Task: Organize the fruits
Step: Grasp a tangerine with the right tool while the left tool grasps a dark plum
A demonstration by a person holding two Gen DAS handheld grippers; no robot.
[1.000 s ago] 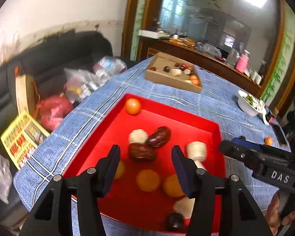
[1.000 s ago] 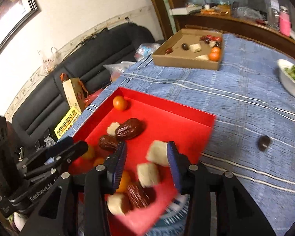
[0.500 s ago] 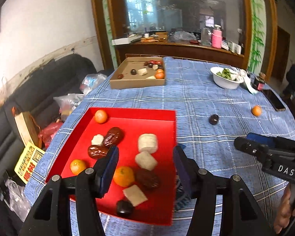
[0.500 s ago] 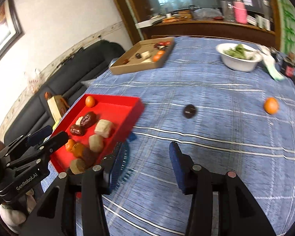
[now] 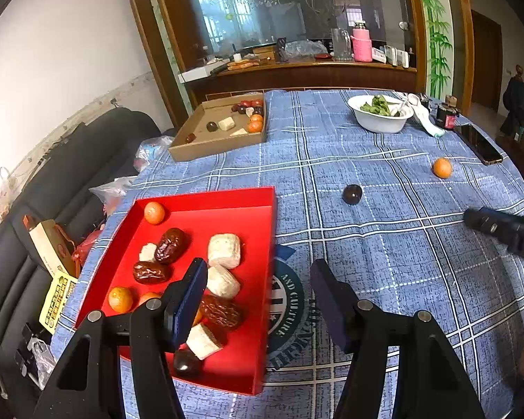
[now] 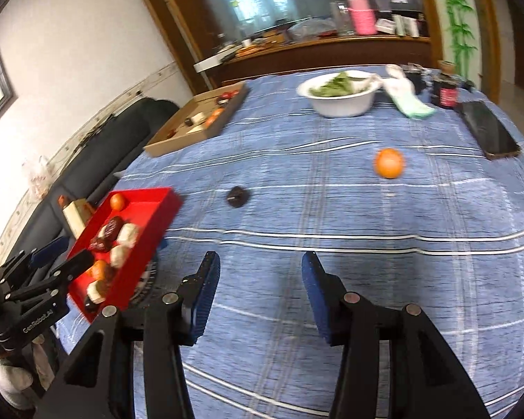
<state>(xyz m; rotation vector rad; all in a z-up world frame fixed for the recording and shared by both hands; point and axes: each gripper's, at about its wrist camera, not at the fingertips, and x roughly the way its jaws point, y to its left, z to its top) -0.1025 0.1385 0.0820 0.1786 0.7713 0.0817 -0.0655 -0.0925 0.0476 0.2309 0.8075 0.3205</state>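
A red tray (image 5: 255, 206) holds several oranges, dates and pale cakes; it also shows in the right wrist view (image 6: 157, 202) at the left. A dark fruit (image 5: 351, 194) (image 6: 238, 197) and an orange (image 5: 442, 168) (image 6: 388, 163) lie loose on the blue checked cloth. My left gripper (image 5: 258, 279) is open and empty over the tray's right edge. My right gripper (image 6: 260, 272) is open and empty above the bare cloth, short of both loose fruits.
A cardboard box (image 5: 206, 146) with more fruits sits at the far left of the table. A white bowl of greens (image 5: 380, 113), a jar (image 5: 446, 116) and a phone (image 5: 478, 144) stand at the far right. A sofa (image 5: 70, 174) lies left of the table.
Both grippers have swung right and pulled back from over the tray. The loose orange and dark fruit have come into view ahead of the right gripper. Both stay open.
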